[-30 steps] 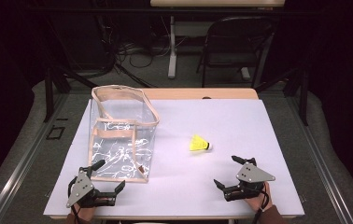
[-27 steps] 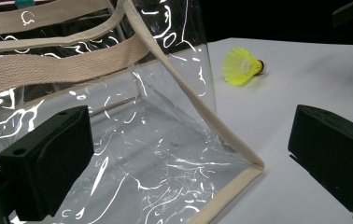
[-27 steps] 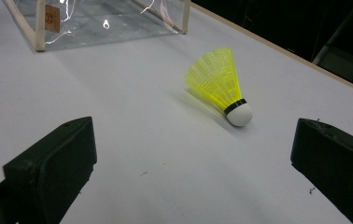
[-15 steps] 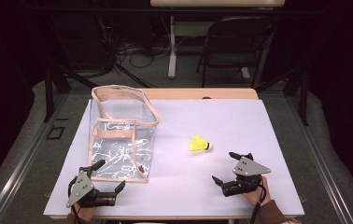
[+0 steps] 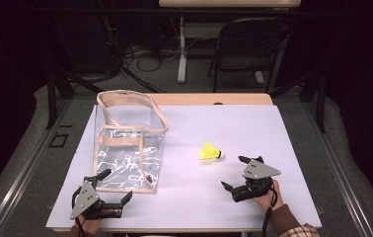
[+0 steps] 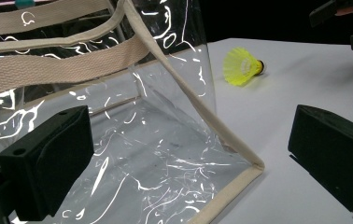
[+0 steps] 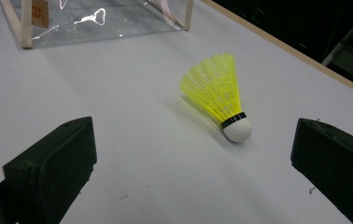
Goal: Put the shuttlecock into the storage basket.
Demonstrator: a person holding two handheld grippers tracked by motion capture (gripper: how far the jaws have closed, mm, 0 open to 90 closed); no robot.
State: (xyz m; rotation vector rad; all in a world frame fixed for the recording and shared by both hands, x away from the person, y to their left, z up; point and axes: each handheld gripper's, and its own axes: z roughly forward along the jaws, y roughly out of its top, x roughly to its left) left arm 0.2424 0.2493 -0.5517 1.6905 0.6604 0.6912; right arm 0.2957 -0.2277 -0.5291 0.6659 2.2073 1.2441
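A yellow shuttlecock (image 5: 210,152) with a white cork lies on its side on the white table cover, right of centre. My right gripper (image 5: 232,172) is open just near-right of it, jaws pointing at it. In the right gripper view the shuttlecock (image 7: 214,91) lies ahead between the wide-open jaws, apart from both. A clear plastic tote bag (image 5: 130,143) with beige trim stands upright at the left. My left gripper (image 5: 117,184) is open at the bag's near corner. In the left gripper view the bag (image 6: 142,130) stands close ahead and the shuttlecock (image 6: 241,65) lies beyond.
The white cover (image 5: 273,128) spans the table, with a wooden strip (image 5: 214,101) along the far edge. A folding chair (image 5: 246,49) and cables sit on the floor beyond. The right gripper (image 6: 347,18) appears far off in the left gripper view.
My right gripper has crept forward and a little left, toward the shuttlecock. The left gripper, bag and shuttlecock have stayed put.
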